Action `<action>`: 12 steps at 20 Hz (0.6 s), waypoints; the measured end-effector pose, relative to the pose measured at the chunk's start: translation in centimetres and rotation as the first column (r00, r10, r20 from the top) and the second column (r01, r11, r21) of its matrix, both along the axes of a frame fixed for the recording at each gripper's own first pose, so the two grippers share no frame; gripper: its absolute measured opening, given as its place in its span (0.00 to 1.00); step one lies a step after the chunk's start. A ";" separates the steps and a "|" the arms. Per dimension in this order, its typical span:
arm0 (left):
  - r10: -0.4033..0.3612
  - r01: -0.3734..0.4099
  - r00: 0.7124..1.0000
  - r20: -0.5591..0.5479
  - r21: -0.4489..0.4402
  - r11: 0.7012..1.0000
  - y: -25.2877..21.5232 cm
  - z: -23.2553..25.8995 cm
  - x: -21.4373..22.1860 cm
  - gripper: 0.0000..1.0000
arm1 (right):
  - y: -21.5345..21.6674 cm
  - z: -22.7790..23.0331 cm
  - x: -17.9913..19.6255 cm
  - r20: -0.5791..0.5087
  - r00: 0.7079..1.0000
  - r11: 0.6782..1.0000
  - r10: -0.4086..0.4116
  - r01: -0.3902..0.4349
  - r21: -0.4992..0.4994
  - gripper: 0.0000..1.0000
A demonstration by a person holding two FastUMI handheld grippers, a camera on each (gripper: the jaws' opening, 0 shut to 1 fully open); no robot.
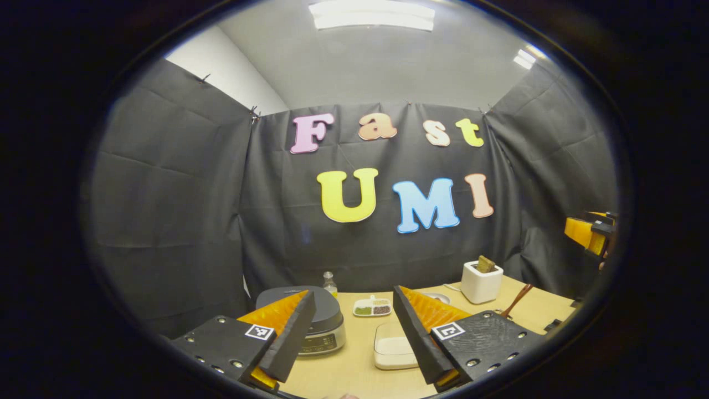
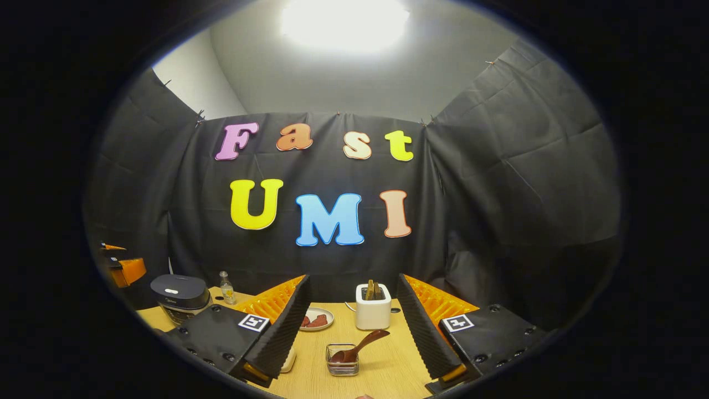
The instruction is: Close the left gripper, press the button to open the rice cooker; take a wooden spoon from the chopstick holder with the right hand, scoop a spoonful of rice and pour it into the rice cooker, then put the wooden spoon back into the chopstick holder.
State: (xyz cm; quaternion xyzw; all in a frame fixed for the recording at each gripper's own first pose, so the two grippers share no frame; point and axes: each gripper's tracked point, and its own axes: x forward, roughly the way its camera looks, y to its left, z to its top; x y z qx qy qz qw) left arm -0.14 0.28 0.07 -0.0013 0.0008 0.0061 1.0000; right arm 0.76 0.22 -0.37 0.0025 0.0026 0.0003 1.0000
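The rice cooker [image 1: 324, 321] stands at the table's left with its dark lid down, just beyond my left gripper [image 1: 353, 293], whose fingers are spread wide open around nothing. A white rice container [image 1: 393, 352] sits right of the cooker, between those fingers. In the right gripper view a wooden spoon [image 2: 360, 344] leans in a small wire chopstick holder [image 2: 342, 360], bowl down, handle pointing up and right. My right gripper [image 2: 353, 280] hovers open above and before the holder, apart from the spoon. The cooker [image 2: 180, 296] is seen far left there.
A white toaster-like box [image 2: 373, 310] stands behind the holder, a plate with reddish food [image 2: 316, 320] to its left. A small divided dish [image 1: 372, 307] and a bottle [image 1: 330, 282] sit behind the cooker. Black cloth walls close in the table's back and sides.
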 end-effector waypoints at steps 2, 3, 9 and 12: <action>0.001 -0.001 1.000 0.004 0.000 1.000 -0.1 0.0 -0.1 0.86 | -0.1 0.0 0.0 0.000 1.000 1.000 0.000 0.000 -0.003 0.98; 0.003 -0.003 1.000 0.007 0.001 1.000 0.0 0.2 -0.2 0.86 | -0.1 0.0 -0.1 0.002 1.000 1.000 0.000 0.000 -0.006 0.98; 0.007 -0.007 1.000 0.015 0.001 1.000 0.0 0.8 -0.3 0.86 | -0.4 0.0 -0.1 0.000 1.000 1.000 0.006 -0.006 -0.010 0.98; 0.012 -0.012 1.000 0.024 0.005 1.000 0.0 1.2 -0.4 0.89 | -0.7 0.0 -0.1 -0.001 1.000 1.000 0.011 -0.011 -0.011 0.98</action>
